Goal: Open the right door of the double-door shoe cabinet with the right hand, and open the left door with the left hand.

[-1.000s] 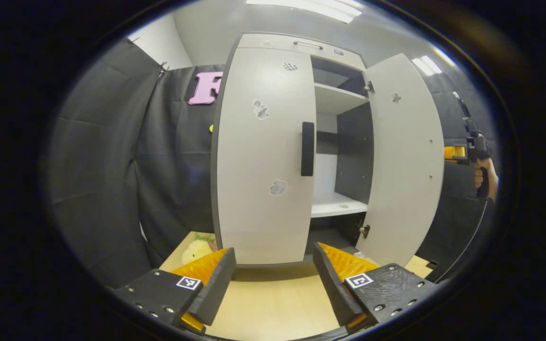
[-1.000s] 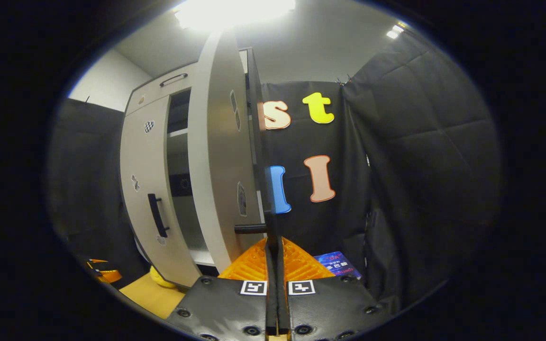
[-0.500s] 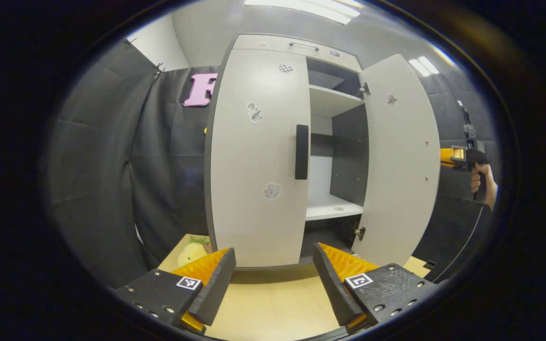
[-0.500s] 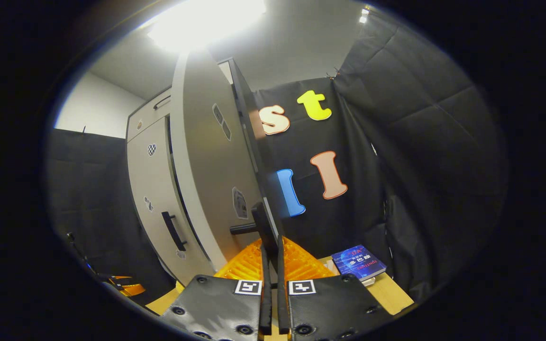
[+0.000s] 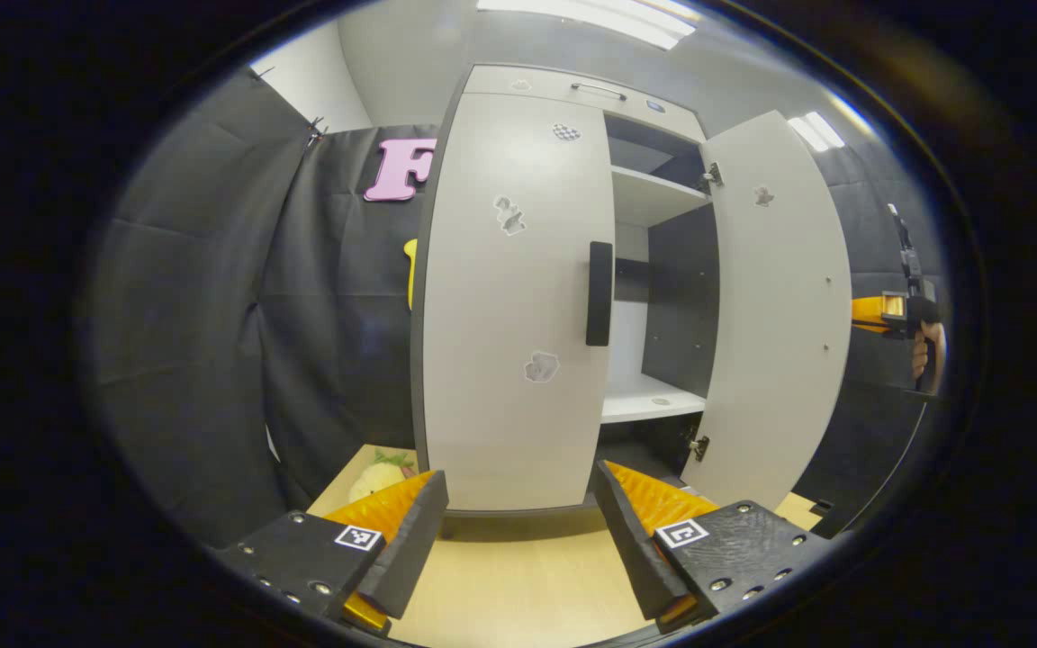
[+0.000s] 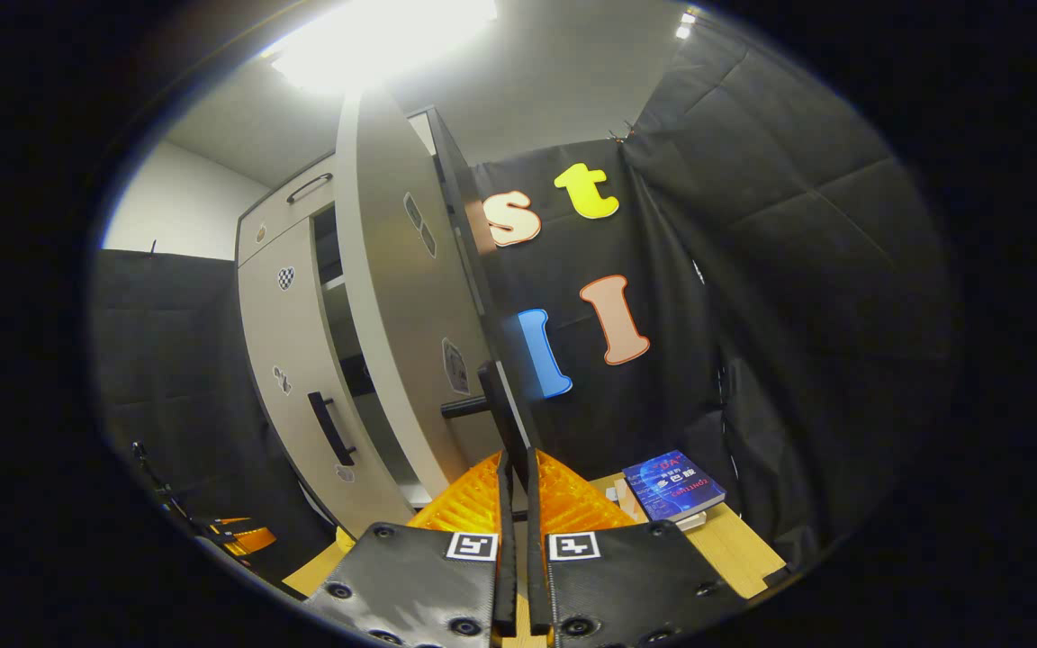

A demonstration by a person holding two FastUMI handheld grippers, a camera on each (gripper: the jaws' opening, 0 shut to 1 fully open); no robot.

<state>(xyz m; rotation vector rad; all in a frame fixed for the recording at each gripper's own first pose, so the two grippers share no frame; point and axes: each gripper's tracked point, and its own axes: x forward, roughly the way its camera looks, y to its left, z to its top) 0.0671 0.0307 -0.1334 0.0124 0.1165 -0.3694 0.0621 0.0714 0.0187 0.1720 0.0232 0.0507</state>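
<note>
Left gripper view, left to right: the left claw (image 5: 518,531), fingers wide apart at bottom centre, holds nothing above the tabletop (image 5: 518,585); the left door (image 5: 518,297) stands shut at centre, its handle (image 5: 599,293) untouched; the right door (image 5: 775,306) is swung open, shelves (image 5: 653,396) visible between the doors. Right gripper view: the right claw (image 6: 515,504), bottom centre, fingers nearly together just below the right door's handle (image 6: 502,414); whether they pinch it cannot be told. A book (image 6: 673,486) lies lower right.

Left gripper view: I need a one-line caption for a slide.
Open left hand-held gripper faces the closed left door and its handle; right door already swung open.
</note>
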